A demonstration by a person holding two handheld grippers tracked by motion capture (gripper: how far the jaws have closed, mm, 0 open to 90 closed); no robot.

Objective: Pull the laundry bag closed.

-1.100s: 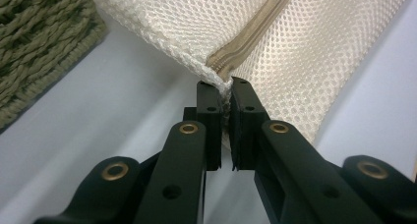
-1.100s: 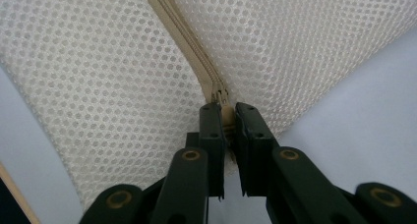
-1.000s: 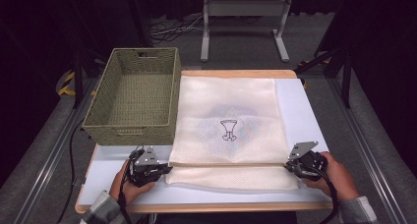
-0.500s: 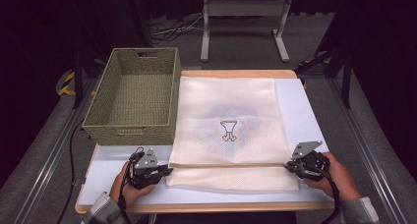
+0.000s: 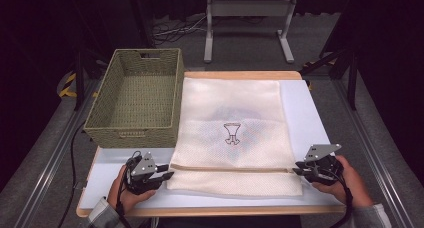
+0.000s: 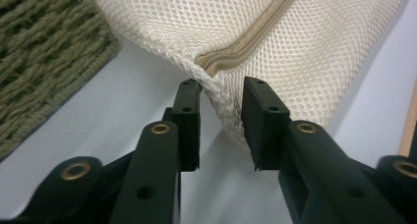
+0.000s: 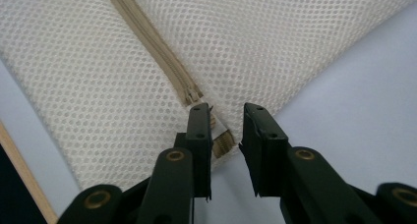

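While the mesh bag (image 5: 232, 133) is spread at frame centre, its zipper ends are straddled by the parted left gripper (image 6: 221, 111) and right gripper (image 7: 227, 128).

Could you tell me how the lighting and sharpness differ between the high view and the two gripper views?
High view: table brightly lit, surroundings nearly black, picture slightly soft. Left gripper view: mesh bag sharp, nearest jaw parts blurred, a soft shadow under the bag's edge. Right gripper view: zipper crisp, even light, no glare.
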